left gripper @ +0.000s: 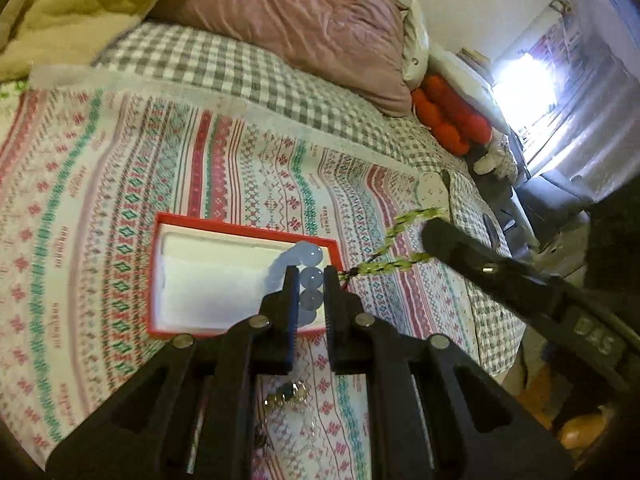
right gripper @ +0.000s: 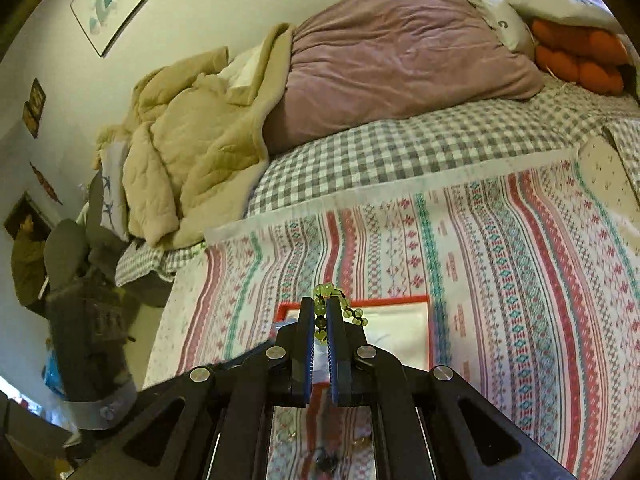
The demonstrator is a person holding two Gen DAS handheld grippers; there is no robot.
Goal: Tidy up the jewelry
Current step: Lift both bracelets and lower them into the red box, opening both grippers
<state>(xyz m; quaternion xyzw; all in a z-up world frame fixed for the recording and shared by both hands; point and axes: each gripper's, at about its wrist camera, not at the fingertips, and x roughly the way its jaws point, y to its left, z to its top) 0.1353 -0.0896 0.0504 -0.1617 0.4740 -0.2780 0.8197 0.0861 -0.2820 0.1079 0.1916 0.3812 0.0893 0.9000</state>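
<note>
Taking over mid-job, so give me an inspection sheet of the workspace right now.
Surface: patterned cloth over a checked bedsheet.
Job's things: open red box, white lining; pale blue bead bracelet; green bead strand.
Clutter: small dark jewelry pieces on the cloth near the camera.
Grippers: left gripper shut on the bracelet over the box; right gripper shut on the strand.
Cables: nothing seen.
Surroundings: mauve duvet, beige blanket, orange cushion, bright window.

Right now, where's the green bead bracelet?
The green bead bracelet is clamped in the right gripper, held above the red box on the patterned cloth, right of the left gripper.
</note>
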